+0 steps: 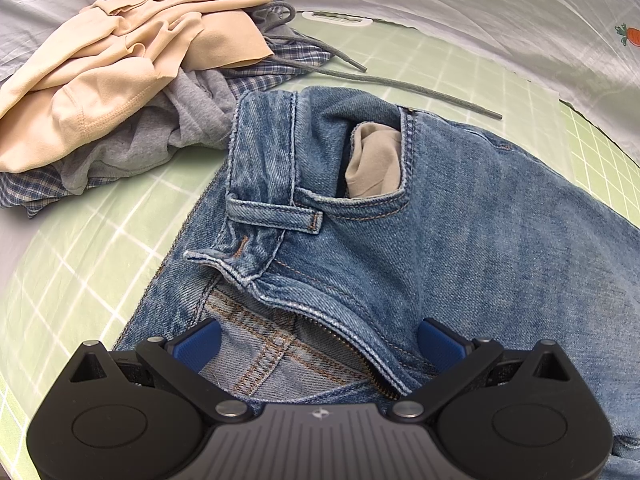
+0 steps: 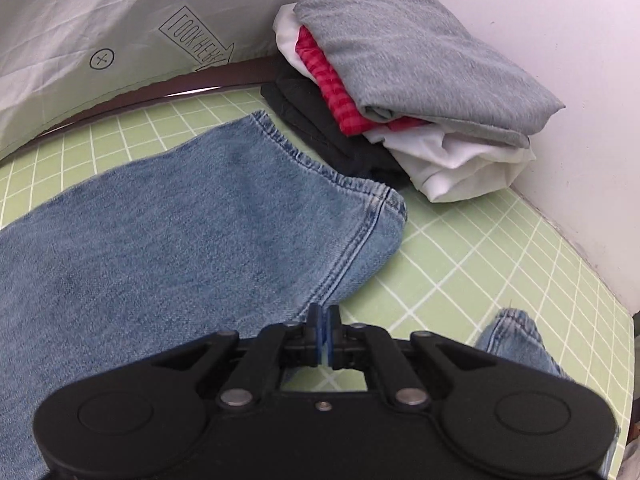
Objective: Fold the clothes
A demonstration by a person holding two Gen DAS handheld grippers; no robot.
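Note:
Blue jeans [image 1: 460, 232] lie on the green grid mat [image 1: 92, 248]. The left wrist view shows their waistband, belt loop, open zip fly and a beige pocket lining [image 1: 372, 164]. My left gripper [image 1: 320, 344] is open, its blue pads on either side of the fly, right over the denim. In the right wrist view a jeans leg [image 2: 192, 216] lies flat with its hem [image 2: 332, 172] toward the far right. My right gripper [image 2: 323, 320] is shut on the leg's near side seam edge. A second bit of denim [image 2: 516, 336] shows at the lower right.
An unfolded heap of beige, grey and plaid clothes [image 1: 120, 80] with a grey drawstring [image 1: 400, 84] lies at the far left. A folded stack of grey, red, white and black clothes [image 2: 404, 88] sits at the far right by a white wall [image 2: 580, 100]. A pale printed sheet [image 2: 100, 28] hangs behind.

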